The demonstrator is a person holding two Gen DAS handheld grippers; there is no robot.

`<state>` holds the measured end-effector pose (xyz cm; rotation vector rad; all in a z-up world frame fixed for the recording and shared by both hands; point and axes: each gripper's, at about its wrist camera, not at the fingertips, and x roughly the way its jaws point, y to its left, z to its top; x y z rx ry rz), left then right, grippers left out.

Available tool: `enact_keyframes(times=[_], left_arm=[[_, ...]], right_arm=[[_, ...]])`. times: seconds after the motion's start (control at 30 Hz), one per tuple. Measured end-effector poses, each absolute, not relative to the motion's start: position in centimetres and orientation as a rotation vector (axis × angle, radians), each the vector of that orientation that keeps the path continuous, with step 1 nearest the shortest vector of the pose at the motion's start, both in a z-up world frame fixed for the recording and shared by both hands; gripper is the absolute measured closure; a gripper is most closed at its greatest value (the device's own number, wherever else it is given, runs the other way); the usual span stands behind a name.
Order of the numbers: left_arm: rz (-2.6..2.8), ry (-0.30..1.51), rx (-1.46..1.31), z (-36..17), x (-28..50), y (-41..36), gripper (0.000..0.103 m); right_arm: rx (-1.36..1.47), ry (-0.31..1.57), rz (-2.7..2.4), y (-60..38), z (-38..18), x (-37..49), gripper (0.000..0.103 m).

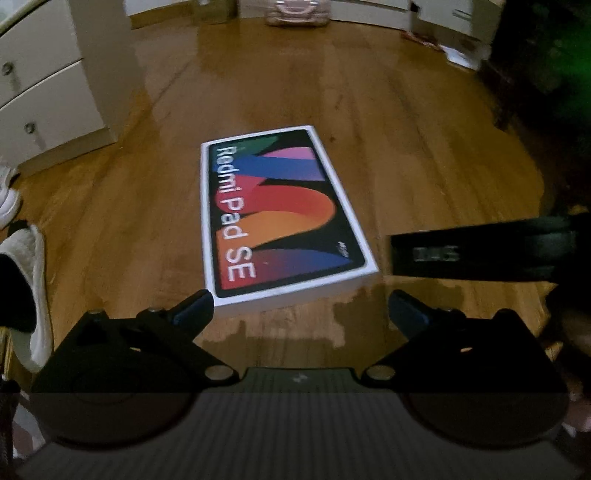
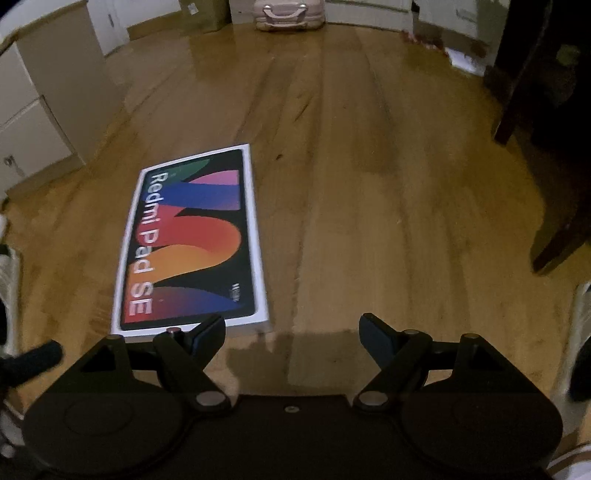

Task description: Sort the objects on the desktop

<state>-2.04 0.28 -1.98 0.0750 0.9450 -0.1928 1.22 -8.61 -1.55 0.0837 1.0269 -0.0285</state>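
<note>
A flat white Redmi Pad SE box (image 1: 275,216) with a colourful printed lid lies on the wooden floor. My left gripper (image 1: 301,306) is open and empty, just short of the box's near edge, its left fingertip (image 1: 195,306) by the box's near left corner. In the right wrist view the same box (image 2: 192,243) lies ahead to the left. My right gripper (image 2: 293,330) is open and empty, to the right of the box, its left fingertip (image 2: 210,330) at the box's near edge. The right gripper's black body (image 1: 480,254) shows in the left wrist view.
A white drawer cabinet (image 1: 40,85) stands at the left. A pale pink suitcase (image 2: 290,14) stands at the far wall. Dark wooden furniture legs (image 2: 524,92) stand at the right. White slippers (image 1: 29,295) lie at the near left. Papers (image 1: 458,51) lie at the far right.
</note>
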Motion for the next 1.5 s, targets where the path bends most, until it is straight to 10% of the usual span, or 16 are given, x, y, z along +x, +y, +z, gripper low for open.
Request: enact_keyframes(times=[1.5], left_arm=[[-0.207,0.992,0.120,-4.5,-1.5,-1.9,0.000]], right_arm=[[-0.133,1.096,0.011,-6.6,-2.6,2.3,0.019]])
